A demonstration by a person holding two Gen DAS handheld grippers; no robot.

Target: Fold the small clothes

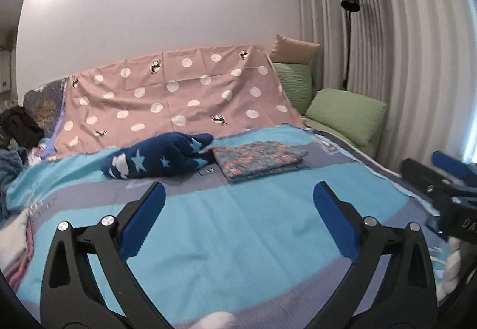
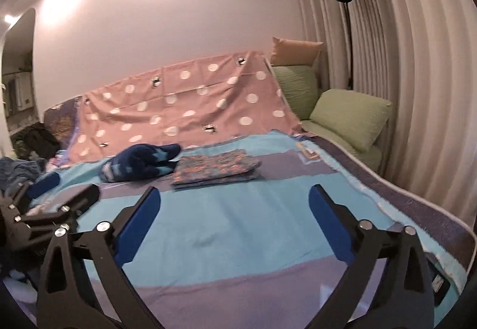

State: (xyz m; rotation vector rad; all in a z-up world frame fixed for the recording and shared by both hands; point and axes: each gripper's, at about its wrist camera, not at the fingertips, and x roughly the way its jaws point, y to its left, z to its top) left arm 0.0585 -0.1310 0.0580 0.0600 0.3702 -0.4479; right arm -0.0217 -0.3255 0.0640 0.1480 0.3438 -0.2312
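Both grippers hang over a bed [image 1: 208, 239] spread with a sheet striped in light blue and grey-purple, and neither holds anything. The left gripper [image 1: 238, 194] has its blue-padded fingers [image 1: 146, 218] spread wide apart, with only bare sheet between them; the right gripper [image 2: 234, 197] shows the same, its fingers [image 2: 328, 224] far apart over bare sheet. Each gripper also shows at the edge of the other's view, the right one at the right edge of the left wrist view and the left one at the left edge of the right wrist view. Farther up the bed lies a folded patterned cloth [image 1: 259, 160], flat and squared, grey-blue with orange marks. Just beside it on its left, touching or nearly so, sits a rumpled dark blue garment [image 1: 155, 159] with pale stars, not folded. Behind both, a pink cloth with white dots [image 1: 179, 99] hangs over the backrest. To the right of it stand green cushions [image 1: 345, 114] and a tan cushion [image 1: 295, 50], with a black floor lamp [image 1: 350, 1] before pale curtains [image 1: 402, 60]. More clothes lie heaped at the left edge of the bed, blurred.
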